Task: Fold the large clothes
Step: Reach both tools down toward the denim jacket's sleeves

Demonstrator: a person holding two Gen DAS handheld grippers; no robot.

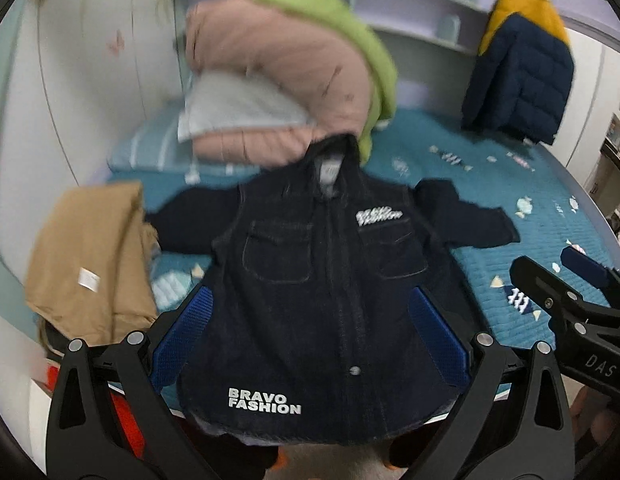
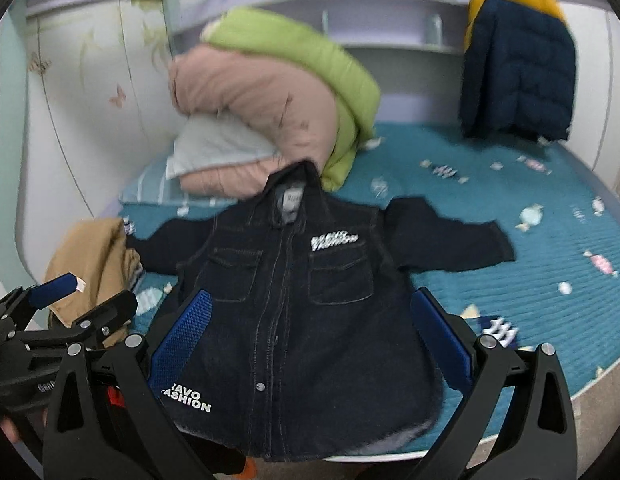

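Far left, your tan garment point(image 1: 90, 268) sits bunched at the bed's edge, its lower part cut off behind your left gripper point(image 1: 310, 332), and a small white tag shows on it. In the right wrist view that left gripper point(image 2: 66, 300) pokes in from the side, fingers spread and holding nothing.

Centre now: the dark denim jacket point(image 1: 326, 304) lies face up on the teal bed point(image 1: 510, 200), collar away from you, both sleeves thrown out sideways. Its hem hangs just past the near edge of the bed, and "BRAVO FASHION" reads clearly at the lower left of the front. The chest lettering is too blurred to read. Your left fingers point(image 1: 182, 328) stand wide apart either side of the jacket body, but whether they touch the cloth is hard to say.

Behind the collar, a pink quilt point(image 1: 278, 64) and green quilt point(image 1: 330, 20) are heaped up, smeared by motion.

Right side: your right gripper point(image 2: 310, 332) is likewise spread wide over the jacket point(image 2: 294, 300), gripping nothing. Far right, a navy-and-yellow puffer coat point(image 2: 518, 64) hangs above the bed.
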